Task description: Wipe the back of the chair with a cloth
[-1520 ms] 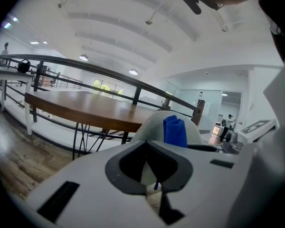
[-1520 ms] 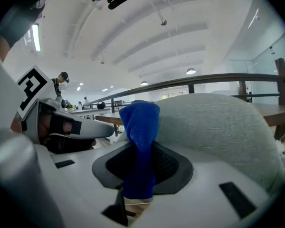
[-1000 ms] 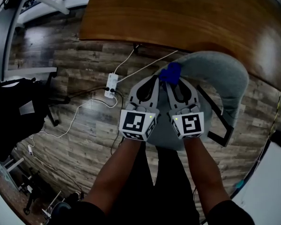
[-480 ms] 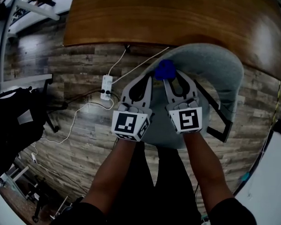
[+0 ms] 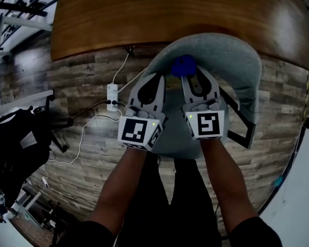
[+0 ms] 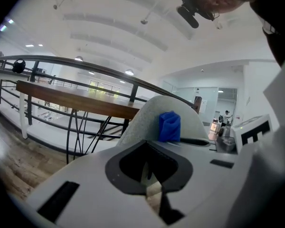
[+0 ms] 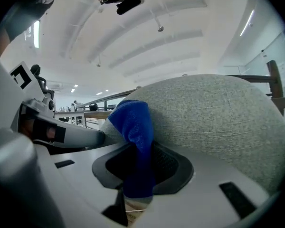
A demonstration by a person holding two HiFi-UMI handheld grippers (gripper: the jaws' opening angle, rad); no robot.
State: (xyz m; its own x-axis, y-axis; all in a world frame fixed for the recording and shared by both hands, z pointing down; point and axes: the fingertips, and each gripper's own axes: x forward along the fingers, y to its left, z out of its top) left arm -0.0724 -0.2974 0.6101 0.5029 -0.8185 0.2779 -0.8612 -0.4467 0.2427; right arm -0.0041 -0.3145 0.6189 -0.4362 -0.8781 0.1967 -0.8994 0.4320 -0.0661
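Observation:
A grey upholstered chair (image 5: 232, 66) stands at a wooden table, its curved back (image 7: 218, 113) towards me. A blue cloth (image 5: 183, 66) is bunched between the jaws of my right gripper (image 5: 186, 76), which is shut on it and presses it against the top of the chair back. The blue cloth (image 7: 135, 141) hangs down through those jaws in the right gripper view. My left gripper (image 5: 157, 78) is just to the left of the cloth, shut with nothing in it. From the left gripper view the blue cloth (image 6: 169, 126) shows against the chair back (image 6: 147, 120).
The wooden table (image 5: 170, 14) runs across the top of the head view. A white power strip (image 5: 112, 95) and cables lie on the wood-plank floor at the left. A black bag or chair (image 5: 15, 148) is at the far left. Dark metal railings (image 6: 61, 122) stand beyond the table.
Both grippers and the cloth have moved up and slightly left along the chair back. The chair back now fills more of the head view's upper middle.

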